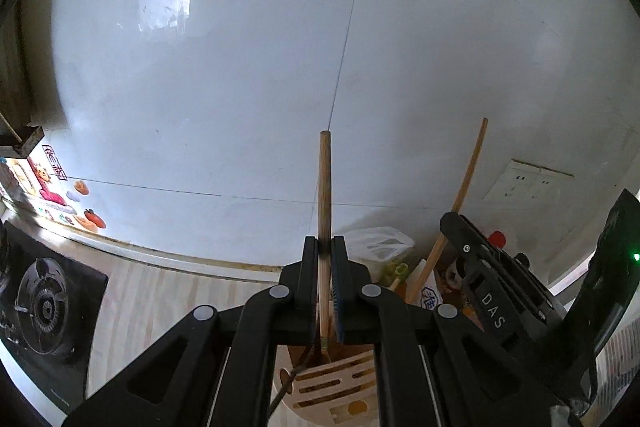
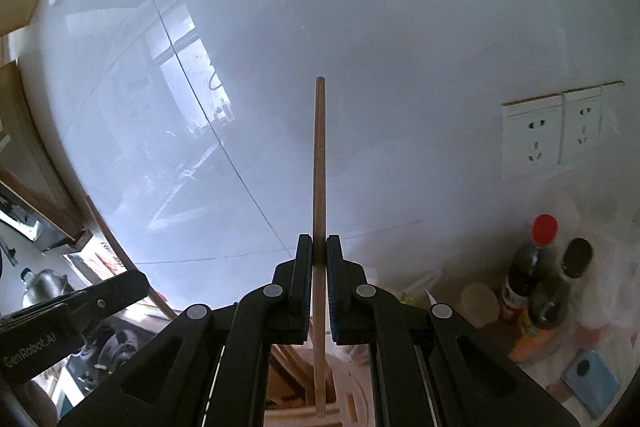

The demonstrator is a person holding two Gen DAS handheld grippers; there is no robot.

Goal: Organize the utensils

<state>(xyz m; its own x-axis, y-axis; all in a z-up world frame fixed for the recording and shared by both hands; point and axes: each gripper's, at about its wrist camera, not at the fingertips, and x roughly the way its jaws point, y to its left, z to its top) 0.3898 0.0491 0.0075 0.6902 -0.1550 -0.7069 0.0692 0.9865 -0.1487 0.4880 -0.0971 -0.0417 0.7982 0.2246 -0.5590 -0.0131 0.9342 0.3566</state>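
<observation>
My left gripper is shut on a thick wooden stick that stands upright, its lower end over a beige slotted utensil holder. My right gripper is shut on a thinner wooden stick, also upright, its lower end reaching the holder's rim. The right gripper body shows to the right in the left wrist view, with its stick leaning. The left gripper body shows at the lower left in the right wrist view.
A white tiled wall fills both views. A gas stove lies at the left on a pale wood counter. Wall sockets, dark sauce bottles, a plastic bag and a blue phone-like object sit at the right.
</observation>
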